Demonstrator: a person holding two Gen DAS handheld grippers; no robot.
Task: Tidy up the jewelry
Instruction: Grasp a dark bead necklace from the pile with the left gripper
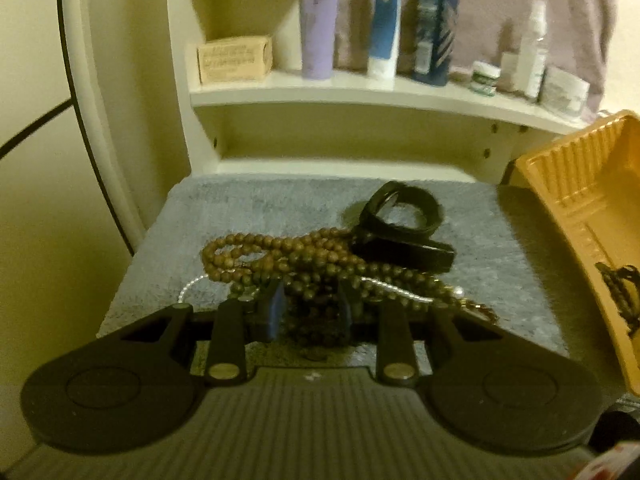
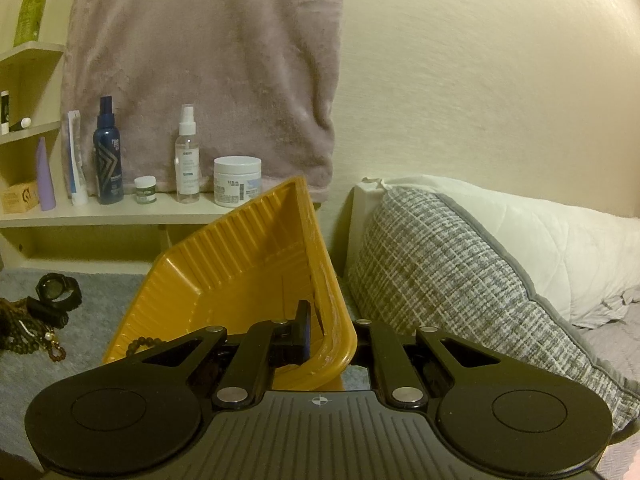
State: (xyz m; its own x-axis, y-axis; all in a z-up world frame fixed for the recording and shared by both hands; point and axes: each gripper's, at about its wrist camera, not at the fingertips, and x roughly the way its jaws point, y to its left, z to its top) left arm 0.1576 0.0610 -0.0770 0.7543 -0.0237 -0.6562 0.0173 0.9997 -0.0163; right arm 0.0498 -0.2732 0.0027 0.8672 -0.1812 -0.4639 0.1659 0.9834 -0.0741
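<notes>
A: Beads (image 1: 280,256), the brown strand, sit piled on the grey mat (image 1: 240,208) right ahead of the left gripper (image 1: 310,312). Part of the bundle lies between its fingertips, jaws narrow. Looks like they're closed on a clump of beads, tho it's blurry down there.

B: And the watch?

A: Black watch (image 1: 404,216) lies just beyond the beads, touching them. A thin pearly strand (image 1: 384,286) runs thru the heap, nearer the tips.

B: Right side?

A: Right gripper (image 2: 320,336) is clamped on the rim of the yellow tray (image 2: 240,264), jaws nearly together, left finger inside the wall. Tray's tipped up on an edge, open face toward the heap. Prob. so stuff can go straight in w/o a long carry. One dark bead bracelet (image 2: 144,345) already lies in it, at the low edge.

B: Poses?

A: Left points steeply down onto the mat, over the pile. Right points down more gently, wrist low beside the tray corner, pillow (image 2: 440,264) off to its right.
</notes>
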